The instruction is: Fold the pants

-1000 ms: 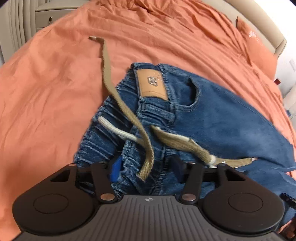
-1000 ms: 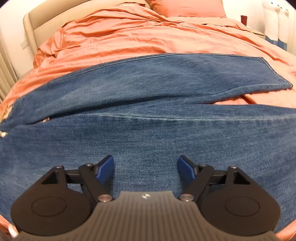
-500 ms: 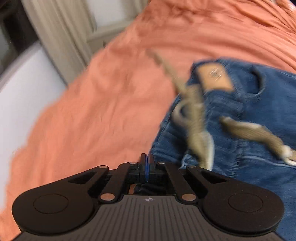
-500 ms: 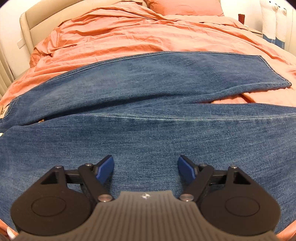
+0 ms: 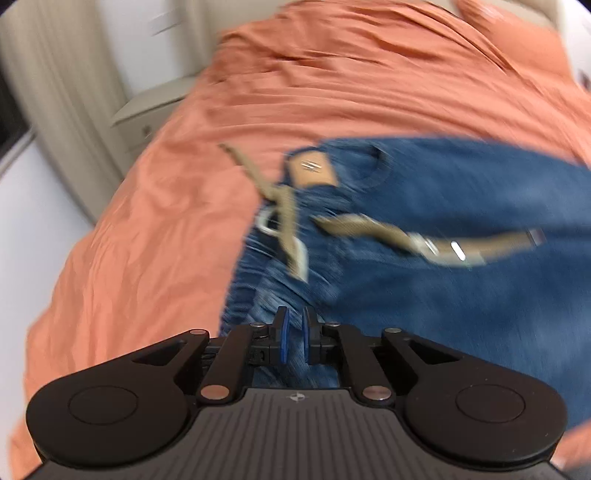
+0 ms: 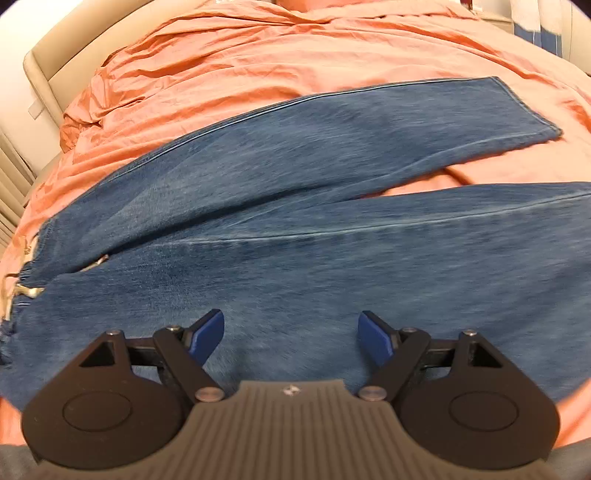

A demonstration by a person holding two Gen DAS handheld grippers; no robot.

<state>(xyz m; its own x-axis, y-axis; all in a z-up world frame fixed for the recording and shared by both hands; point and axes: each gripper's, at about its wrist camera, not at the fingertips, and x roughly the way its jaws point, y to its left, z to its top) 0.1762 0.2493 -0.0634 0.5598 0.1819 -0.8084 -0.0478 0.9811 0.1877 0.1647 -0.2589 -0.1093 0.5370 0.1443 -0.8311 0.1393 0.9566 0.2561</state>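
Observation:
Blue denim pants (image 5: 461, 295) lie on an orange bedcover (image 5: 147, 240), waistband end nearest the left wrist camera, with a tan patch (image 5: 314, 171) and a beige drawstring (image 5: 369, 229) across it. My left gripper (image 5: 294, 338) sits at the waistband's near left corner. Its jaws are opening slightly, a narrow gap apart, and gathered denim still sits pinched between the blue pads. The right wrist view shows both legs (image 6: 295, 258) spread flat, the far leg's hem (image 6: 532, 122) at upper right. My right gripper (image 6: 291, 338) hangs open above the near leg, with nothing between its fingers.
A beige nightstand (image 5: 147, 110) and pale curtain folds (image 5: 55, 92) stand left of the bed. A padded beige headboard (image 6: 74, 48) runs behind the rumpled bedcover (image 6: 258, 55). A white and blue object (image 6: 535, 22) stands at the far right.
The left gripper went from open over the waistband to shut, then swung and pulled back with the denim bunching toward it. The right gripper rose a little, still open.

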